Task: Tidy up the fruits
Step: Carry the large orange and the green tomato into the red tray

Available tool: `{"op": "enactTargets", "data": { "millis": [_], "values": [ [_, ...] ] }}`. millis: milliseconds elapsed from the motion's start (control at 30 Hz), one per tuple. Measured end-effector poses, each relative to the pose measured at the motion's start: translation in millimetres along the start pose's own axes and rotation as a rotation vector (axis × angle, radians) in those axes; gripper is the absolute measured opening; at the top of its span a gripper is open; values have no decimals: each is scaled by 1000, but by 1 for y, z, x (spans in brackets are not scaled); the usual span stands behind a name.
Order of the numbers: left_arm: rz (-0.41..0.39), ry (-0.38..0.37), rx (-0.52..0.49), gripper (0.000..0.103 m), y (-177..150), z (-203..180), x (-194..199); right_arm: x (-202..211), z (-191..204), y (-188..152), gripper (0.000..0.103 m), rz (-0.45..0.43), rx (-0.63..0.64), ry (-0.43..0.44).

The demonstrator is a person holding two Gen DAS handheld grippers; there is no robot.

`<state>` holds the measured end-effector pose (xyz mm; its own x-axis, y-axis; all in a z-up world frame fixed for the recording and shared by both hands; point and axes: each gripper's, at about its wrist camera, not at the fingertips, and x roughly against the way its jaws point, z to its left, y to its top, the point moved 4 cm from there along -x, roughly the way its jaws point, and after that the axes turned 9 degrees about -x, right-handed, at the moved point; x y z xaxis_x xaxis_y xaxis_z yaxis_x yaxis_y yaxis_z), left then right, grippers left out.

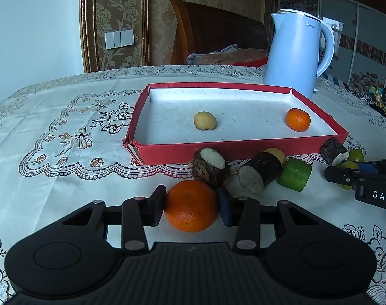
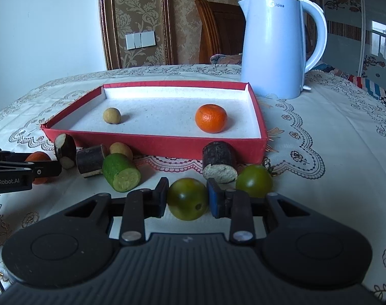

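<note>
1. The table (image 1: 65, 183), under a cream cloth printed with flowers, spreads out ahead of and beneath both grippers.
2. A pale blue kettle (image 2: 274, 45) stands upright at the far right, beyond the right gripper and behind the tray.
3. The red tray (image 1: 243, 150), with a white floor, lies straight ahead of both grippers; its near wall runs just past the loose fruit.
4. The left gripper (image 1: 191, 204) has its pads pressed on either side of a large orange (image 1: 190, 206) that rests on the cloth.
5. The right gripper (image 2: 187, 199) is clamped on a green tomato (image 2: 187, 199) that also sits on the cloth.
6. A small mandarin (image 2: 211, 118) lies in the tray, ahead and slightly right of the right gripper.
7. A green cylinder piece (image 2: 121, 172) lies on its side ahead-left of the right gripper.
8. Three dark-skinned cut pieces (image 2: 219, 162) lie along the tray's near wall, one just beyond the right gripper's right finger.
9. A second green tomato (image 2: 254, 181) sits just to the right of that finger.
10. A small tan fruit (image 2: 112, 116) lies in the tray, ahead-left.
</note>
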<state>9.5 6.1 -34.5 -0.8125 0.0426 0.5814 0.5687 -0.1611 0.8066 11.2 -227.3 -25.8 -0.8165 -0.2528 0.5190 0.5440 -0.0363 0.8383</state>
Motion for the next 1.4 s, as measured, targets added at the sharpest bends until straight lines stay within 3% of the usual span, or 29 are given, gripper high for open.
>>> {"op": "enactTargets", "data": {
  "millis": [367,533,733,1067,1233,1400],
  "values": [
    [-103,-25,23,42,22,-1,20,11,1,6,30,-80,4,-20],
    [-102,1,14,42,44,-1,8,9,2,22,30,-119,19,-50],
    [-44,6,33,42,60,0,-26,-10,14,50,30,-130,59,-62],
    [21,23,16,42,69,-8,-59,-74,7,62,30,29,14,-104],
    [60,17,15,42,66,-8,-72,-80,8,63,31,27,37,-138],
    [49,38,5,42,67,-10,-76,-91,5,69,31,30,46,-178]
  ]
}}
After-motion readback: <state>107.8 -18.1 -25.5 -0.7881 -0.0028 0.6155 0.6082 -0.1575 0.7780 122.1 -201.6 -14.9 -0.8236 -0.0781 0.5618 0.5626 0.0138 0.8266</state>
